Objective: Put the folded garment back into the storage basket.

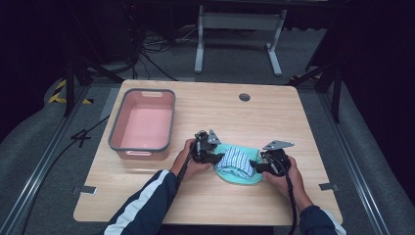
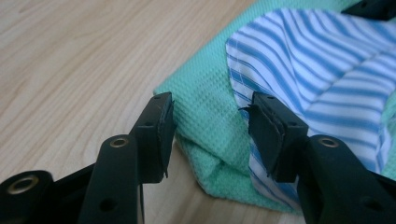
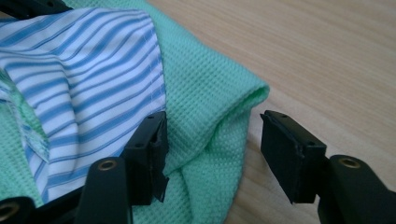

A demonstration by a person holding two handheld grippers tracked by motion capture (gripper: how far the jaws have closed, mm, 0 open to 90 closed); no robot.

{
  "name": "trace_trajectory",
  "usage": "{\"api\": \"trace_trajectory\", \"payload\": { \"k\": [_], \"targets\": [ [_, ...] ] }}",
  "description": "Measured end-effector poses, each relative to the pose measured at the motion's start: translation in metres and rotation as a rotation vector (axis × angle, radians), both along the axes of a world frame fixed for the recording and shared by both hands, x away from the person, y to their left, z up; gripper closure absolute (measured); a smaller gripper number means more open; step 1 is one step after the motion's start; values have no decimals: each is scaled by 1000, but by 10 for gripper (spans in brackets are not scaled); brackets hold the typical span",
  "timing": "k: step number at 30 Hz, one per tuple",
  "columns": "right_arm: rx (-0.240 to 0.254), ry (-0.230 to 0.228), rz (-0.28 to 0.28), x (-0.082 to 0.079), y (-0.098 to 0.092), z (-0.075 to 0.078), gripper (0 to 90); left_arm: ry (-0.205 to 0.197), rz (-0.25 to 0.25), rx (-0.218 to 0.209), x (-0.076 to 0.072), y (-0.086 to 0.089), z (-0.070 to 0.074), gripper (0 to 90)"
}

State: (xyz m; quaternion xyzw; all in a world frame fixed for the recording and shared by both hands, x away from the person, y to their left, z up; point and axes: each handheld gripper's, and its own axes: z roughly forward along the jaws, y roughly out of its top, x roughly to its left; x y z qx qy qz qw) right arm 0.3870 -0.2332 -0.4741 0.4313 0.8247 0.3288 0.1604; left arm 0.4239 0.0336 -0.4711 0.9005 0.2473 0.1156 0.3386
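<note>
Low in the frame's centre, the left gripper [image 1: 214, 157] and right gripper [image 1: 259, 165] flank a green cloth [image 1: 241, 176]. Both stand parted, each straddling a cloth edge ungripped.

On the light wooden surface [image 1: 210, 105] a pink rectangular plastic tub with a grey rim [image 1: 142, 124] sits toward the left, well apart from a bundle of mint-green cloth [image 1: 242, 177] topped by blue-and-white striped fabric [image 1: 237, 160]. The left tongs [image 1: 217, 157] touch the bundle's left edge and the right tongs [image 1: 258, 165] its right edge. A small dark round hole [image 1: 244, 97] lies near the far edge.
</note>
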Motion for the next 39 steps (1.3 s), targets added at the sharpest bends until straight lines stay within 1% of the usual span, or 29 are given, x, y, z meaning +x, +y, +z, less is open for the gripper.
{"api": "trace_trajectory", "payload": {
  "k": [1, 2, 3, 5, 6, 7, 9, 10, 12, 13, 14, 17, 18, 19, 20, 21, 22, 23, 25, 26, 27, 28, 29, 30, 31, 33, 36, 38, 39],
  "targets": [
    [10, -2, -6, 0, -1, -1, 410, 9, -13, 0, -1, 1, 0, 502],
    [10, -3, -3, 0, -2, -1, 410, 17, -10, -5, -3, 2, 0, 491],
    [9, -4, -8, -2, -1, -1, 425, 13, -4, -1, -4, 3, 1, 468],
    [11, -12, 16, -5, 0, -1, 510, -6, 19, 7, -6, 5, 3, 397],
    [2, -10, 41, -8, 1, 0, 547, -19, 28, 13, -6, 6, 4, 358],
    [2, -10, 41, -8, 1, 0, 547, -15, 36, 12, -5, 7, 3, 358],
    [11, -7, 52, -10, 1, 0, 574, 12, 46, 17, -5, 9, 1, 320],
    [14, -7, 55, -11, 1, 0, 584, 25, 47, 5, -5, 9, 0, 318],
    [14, -7, 58, -11, 1, 0, 595, 69, 65, -20, -4, 9, -2, 318],
    [13, -8, 63, -11, 1, 0, 612, 77, 68, -22, -3, 10, -3, 319],
    [15, -10, 67, -12, 1, 0, 622, 80, 64, -31, -3, 10, -4, 315],
    [22, -14, 66, -13, 1, -1, 629, 82, 55, -35, -3, 11, -4, 313],
    [25, -17, 76, -13, 0, -1, 641, 75, 53, -41, -4, 10, -5, 315],
    [27, -14, 84, -13, 0, -1, 662, 76, 52, -47, -5, 10, -5, 325],
    [27, -13, 90, -13, 1, -1, 687, 70, 43, -44, -6, 10, -4, 356],
    [27, -13, 97, -13, 1, -1, 712, 80, 33, -49, -8, 10, -4, 407],
    [27, -13, 97, -13, 1, -1, 712, 80, 33, -49, -8, 10, -4, 461],
    [26, -10, 101, -13, 2, 0, 727, 78, 21, -47, -9, 9, -3, 461],
    [24, -9, 107, -14, 3, 0, 754, 80, 14, -57, -10, 10, -4, 515],
    [24, -8, 107, -15, 4, 0, 774, 77, 2, -63, -10, 12, -4, 565],
    [24, -8, 107, -15, 4, 0, 774, 77, 2, -63, -10, 12, -4, 601],
    [20, -9, 110, -15, 4, 0, 782, 80, 0, -67, -10, 12, -4, 601],
    [18, -9, 113, -15, 4, 0, 785, 83, -8, -64, -10, 13, -3, 643],
    [20, -4, 120, -15, 4, 1, 787, 82, -16, -62, -10, 13, -3, 707],
    [20, -4, 120, -15, 4, 1, 787, 84, -21, -62, -11, 12, -3, 707],
    [20, 1, 126, -16, 5, 1, 798, 86, -30, -62, -12, 12, -3, 754],
    [15, 1, 132, -18, 5, 2, 806, 84, -50, -52, -12, 13, -2, 784],
    [6, -4, 136, -19, 6, 2, 811, 94, -52, -46, -13, 14, -1, 793],
    [7, -3, 138, -20, 6, 2, 813, 92, -48, -48, -13, 14, -1, 796]
  ]
}}
